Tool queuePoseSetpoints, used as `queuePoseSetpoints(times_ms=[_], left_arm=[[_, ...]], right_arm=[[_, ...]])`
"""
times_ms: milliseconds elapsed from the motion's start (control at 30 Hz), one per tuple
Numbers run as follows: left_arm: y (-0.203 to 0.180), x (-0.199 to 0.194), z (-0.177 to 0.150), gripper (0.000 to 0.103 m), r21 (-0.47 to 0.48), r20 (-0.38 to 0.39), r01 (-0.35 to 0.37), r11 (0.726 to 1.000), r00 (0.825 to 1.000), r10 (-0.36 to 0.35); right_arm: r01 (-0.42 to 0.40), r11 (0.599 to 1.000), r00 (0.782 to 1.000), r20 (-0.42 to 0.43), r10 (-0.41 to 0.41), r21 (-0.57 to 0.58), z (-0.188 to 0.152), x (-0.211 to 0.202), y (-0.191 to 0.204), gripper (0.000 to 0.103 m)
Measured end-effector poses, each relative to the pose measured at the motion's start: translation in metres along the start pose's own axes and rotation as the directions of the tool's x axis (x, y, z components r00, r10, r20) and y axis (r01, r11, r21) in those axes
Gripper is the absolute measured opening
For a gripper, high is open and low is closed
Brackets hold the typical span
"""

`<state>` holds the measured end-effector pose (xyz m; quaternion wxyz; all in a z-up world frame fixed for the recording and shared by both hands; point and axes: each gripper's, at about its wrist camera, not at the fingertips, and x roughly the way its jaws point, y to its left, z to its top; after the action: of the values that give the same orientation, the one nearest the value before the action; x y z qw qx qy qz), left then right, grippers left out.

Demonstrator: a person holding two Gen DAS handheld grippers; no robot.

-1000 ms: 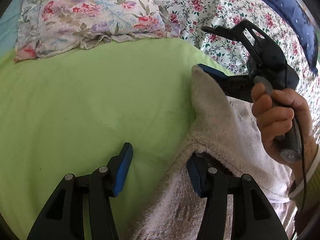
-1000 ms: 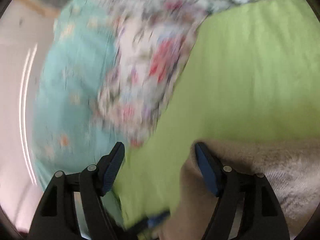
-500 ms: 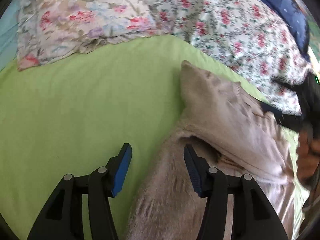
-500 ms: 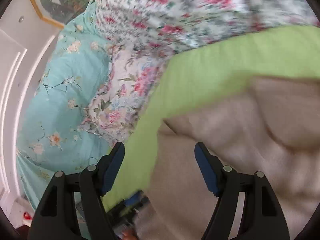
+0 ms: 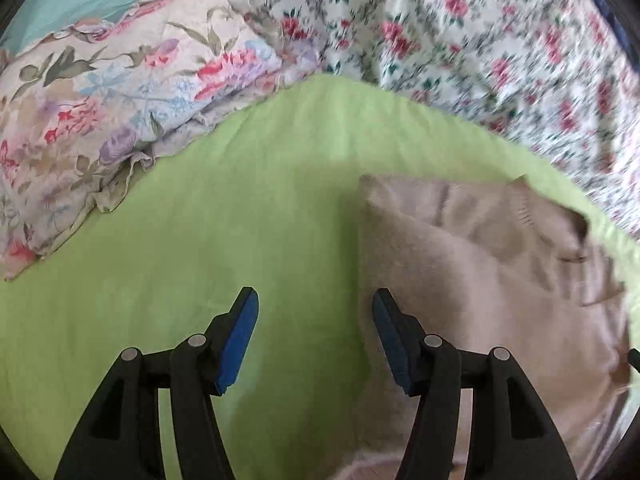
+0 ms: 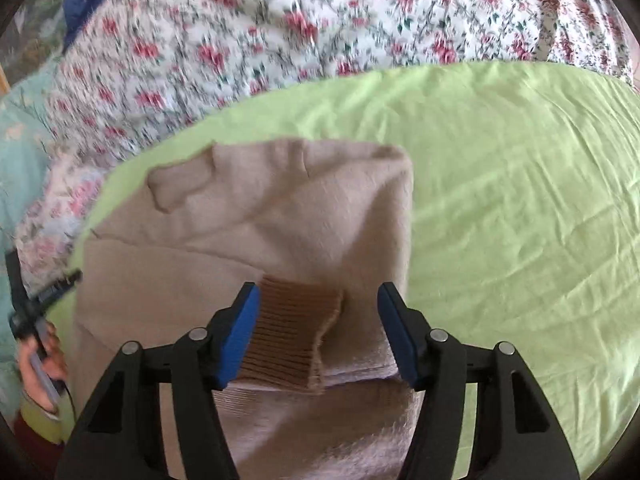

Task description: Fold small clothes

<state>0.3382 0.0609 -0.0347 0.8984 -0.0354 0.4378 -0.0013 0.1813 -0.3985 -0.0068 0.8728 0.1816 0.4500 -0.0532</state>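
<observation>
A beige fuzzy sweater (image 5: 472, 280) lies partly folded on the green sheet (image 5: 240, 220), in the right half of the left wrist view. My left gripper (image 5: 314, 336) is open and empty, over the sheet just left of the sweater's edge. In the right wrist view the sweater (image 6: 280, 216) fills the middle, with a ribbed brown cuff (image 6: 292, 340) on top. My right gripper (image 6: 318, 336) is open above the cuff, which lies between its fingers, not gripped. The left gripper's tip (image 6: 60, 286) and a hand show at the left edge there.
A floral pillow (image 5: 100, 100) lies at the back left. A rose-print quilt (image 5: 480, 40) runs along the back and also shows in the right wrist view (image 6: 320, 20). Bare green sheet (image 6: 520, 200) lies right of the sweater.
Both grippers have drawn back from the sweater. The right one let go of the folded part, which now lies flat, and swung to face the quilt. The left one moved left off the fabric.
</observation>
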Motion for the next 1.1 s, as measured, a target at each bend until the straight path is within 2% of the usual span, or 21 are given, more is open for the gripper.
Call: queuePoseSetpoints(times_ms=[33,67,133,233,300,367,433,500,533,600,700,733,767,833,900,1033,1100], left_arm=[[0.0,0.006,0.0,0.06,0.002,-0.014,-0.005,1.0,1.0,0.005],[0.0,0.008,0.0,0.06,0.004,-0.02,-0.008,1.0,1.0,0.009],[-0.001,0.01,-0.001,0.06,0.021,-0.016,-0.016,1.0,1.0,0.017],[-0.003,0.01,-0.003,0.06,0.039,-0.001,-0.024,0.999,1.0,0.024],[-0.006,0.014,-0.003,0.06,0.052,-0.006,-0.037,0.998,0.999,0.037],[-0.01,0.019,-0.004,0.06,0.068,-0.008,-0.059,0.996,0.998,0.059],[-0.013,0.02,-0.005,0.06,0.087,0.003,-0.082,0.993,0.997,0.082],[-0.012,0.022,-0.004,0.062,0.095,0.003,-0.099,0.991,0.995,0.099],[-0.01,0.02,-0.003,0.061,0.084,-0.003,-0.085,0.993,0.996,0.085],[-0.008,0.003,0.0,0.057,0.061,0.038,0.008,0.998,0.999,-0.011],[-0.019,-0.01,0.008,0.059,0.097,0.062,0.087,0.991,0.994,-0.094],[-0.025,-0.009,0.009,0.059,0.115,0.052,0.105,0.988,0.992,-0.111],[-0.032,-0.005,0.01,0.061,0.135,0.044,0.098,0.986,0.993,-0.105],[-0.047,0.017,0.011,0.061,0.199,0.018,-0.034,0.979,0.999,0.03],[-0.051,0.035,0.007,0.061,0.218,-0.013,-0.088,0.972,0.996,0.093],[-0.042,0.023,0.004,0.063,0.203,-0.007,-0.083,0.976,0.996,0.086],[-0.036,0.0,-0.006,0.062,0.19,-0.003,-0.026,0.981,1.0,0.027]], right_arm=[[-0.006,1.0,1.0,-0.021,0.006,0.003,-0.002,0.008,0.0,0.058],[-0.012,1.0,0.999,-0.047,0.012,0.004,-0.003,0.018,0.002,0.038],[-0.048,0.999,0.996,-0.072,0.047,-0.004,-0.004,0.023,0.008,0.007],[-0.085,0.996,0.992,0.093,0.088,-0.039,0.0,-0.022,0.021,0.007],[-0.07,0.997,0.981,0.179,0.074,-0.029,0.004,-0.046,0.02,0.007],[-0.011,0.999,0.987,0.162,0.018,-0.043,0.004,-0.039,0.018,0.007],[0.022,0.999,0.996,0.091,-0.018,-0.033,-0.003,-0.015,0.011,0.007],[0.035,0.999,0.999,-0.018,-0.036,-0.015,-0.012,0.012,0.003,0.009],[0.036,0.999,0.999,-0.035,-0.035,0.003,-0.016,0.017,-0.001,0.011],[0.03,0.999,1.0,-0.003,-0.03,0.041,-0.02,0.007,-0.006,0.016],[0.063,0.996,0.993,0.099,-0.069,0.061,-0.024,-0.023,-0.003,0.03],[0.052,0.997,0.99,0.126,-0.06,0.063,-0.025,-0.032,-0.003,0.03],[0.008,0.998,0.989,0.15,-0.018,0.066,-0.027,-0.041,0.0,0.03],[-0.049,0.997,0.988,0.152,0.039,0.066,-0.03,-0.049,0.009,0.03],[-0.078,0.995,0.987,0.148,0.068,0.063,-0.034,-0.057,0.019,0.03],[-0.101,0.994,0.985,0.147,0.094,0.043,-0.046,-0.078,0.033,0.03],[-0.096,0.995,0.986,0.143,0.09,0.037,-0.054,-0.09,0.029,0.032]])
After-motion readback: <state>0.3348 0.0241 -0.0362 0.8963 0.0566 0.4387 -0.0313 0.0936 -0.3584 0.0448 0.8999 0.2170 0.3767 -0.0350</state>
